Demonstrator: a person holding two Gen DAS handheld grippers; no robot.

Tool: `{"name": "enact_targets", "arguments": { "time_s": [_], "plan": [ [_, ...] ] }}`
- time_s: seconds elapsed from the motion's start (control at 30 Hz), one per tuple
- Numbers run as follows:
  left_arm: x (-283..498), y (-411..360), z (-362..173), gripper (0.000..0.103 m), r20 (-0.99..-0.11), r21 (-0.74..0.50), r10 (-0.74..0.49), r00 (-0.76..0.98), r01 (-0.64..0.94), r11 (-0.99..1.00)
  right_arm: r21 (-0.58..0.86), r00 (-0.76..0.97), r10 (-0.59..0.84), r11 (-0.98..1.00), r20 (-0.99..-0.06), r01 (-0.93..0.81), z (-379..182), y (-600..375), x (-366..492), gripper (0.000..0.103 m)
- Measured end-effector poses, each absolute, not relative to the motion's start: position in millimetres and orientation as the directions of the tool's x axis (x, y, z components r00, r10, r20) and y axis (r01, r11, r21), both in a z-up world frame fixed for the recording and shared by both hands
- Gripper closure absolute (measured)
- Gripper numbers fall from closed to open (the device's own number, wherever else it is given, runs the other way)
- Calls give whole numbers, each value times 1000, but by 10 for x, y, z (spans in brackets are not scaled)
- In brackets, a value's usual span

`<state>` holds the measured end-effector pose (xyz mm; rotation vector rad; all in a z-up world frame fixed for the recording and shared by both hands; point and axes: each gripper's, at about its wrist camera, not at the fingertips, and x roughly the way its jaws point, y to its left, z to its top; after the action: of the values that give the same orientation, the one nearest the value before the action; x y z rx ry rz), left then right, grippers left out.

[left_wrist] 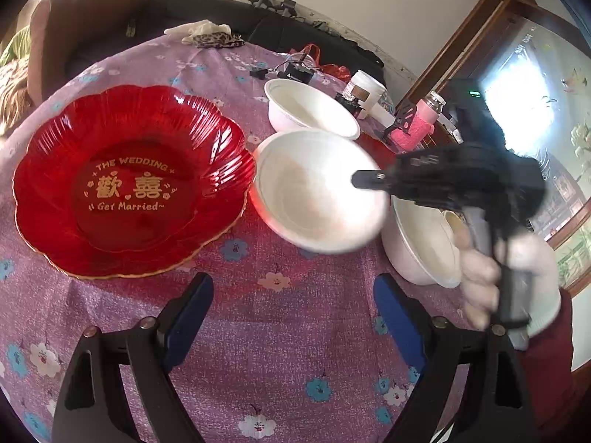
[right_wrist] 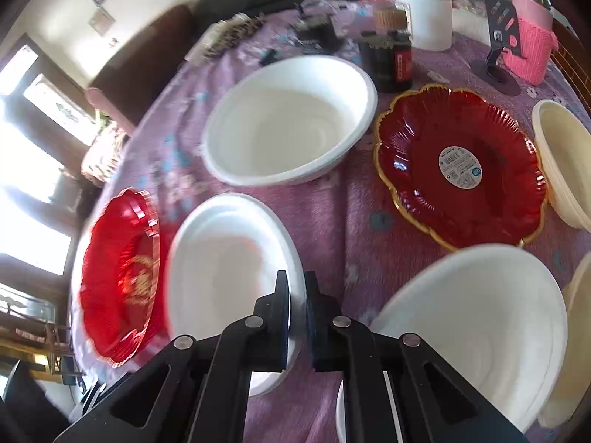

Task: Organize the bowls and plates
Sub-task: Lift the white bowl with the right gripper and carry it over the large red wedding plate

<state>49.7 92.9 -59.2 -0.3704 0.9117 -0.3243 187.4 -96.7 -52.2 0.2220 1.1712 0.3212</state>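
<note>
Nearest in the left wrist view, the left gripper (left_wrist: 293, 308) is held with its fingers spread wide and nothing between them, above the purple flowered tablecloth (left_wrist: 280, 332). Just beyond it, the right gripper (right_wrist: 297, 295) is pinched tight on the rim of a white bowl (right_wrist: 229, 277), and that bowl is seen tilted and lifted off the cloth, blurred at its edge. To the left of the held bowl, a red wedding plate (left_wrist: 133, 181) with gold lettering is laid flat on the cloth, its scalloped edge close beside the bowl. On the right, another white bowl (right_wrist: 476, 328) is seen close to the camera, with a cream bowl (right_wrist: 565, 162) further back at the edge. Further back, a second red plate (right_wrist: 461, 166) with a gold rim and a round sticker is set between them, and a far white bowl (right_wrist: 291, 122) beyond it. At the back, a white tub (right_wrist: 428, 11) and a pink knitted holder (right_wrist: 528, 44) are stood.
</note>
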Motion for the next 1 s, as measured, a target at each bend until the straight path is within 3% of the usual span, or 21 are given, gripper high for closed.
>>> {"name": "enact_targets", "arguments": {
  "time_s": [0.33,0.37,0.4,0.43,0.47,0.5,0.8,1.0],
  "plan": [
    [504,770,-768,15,-746,-463,-444,496,94,882,455,270,474,880,-838,-136,-542,-1263,826,96],
    [515,732,-800,19,-751,-468,-451,482,93,879,467,263,484,875,-835,-129,-574,-1291,763,95],
    [521,690,-832,36,-755,-474,-460,467,96,875,476,259,491,871,-832,-122,-598,-1307,707,95],
    [527,643,-855,45,-763,-474,-466,448,103,875,483,261,495,868,-829,-115,-621,-1334,633,95],
    [526,584,-888,60,-774,-472,-474,421,116,874,487,262,499,866,-826,-113,-638,-1345,615,95],
    [519,536,-910,67,-780,-472,-479,404,124,873,495,263,506,862,-821,-113,-644,-1352,573,95],
    [384,430,-802,80,-806,-370,-399,436,155,916,415,326,436,900,-839,-136,-616,-1265,457,92],
    [447,407,-902,81,-834,-357,-373,407,117,927,344,341,360,933,-868,-109,-786,-1209,399,90]
  ]
}}
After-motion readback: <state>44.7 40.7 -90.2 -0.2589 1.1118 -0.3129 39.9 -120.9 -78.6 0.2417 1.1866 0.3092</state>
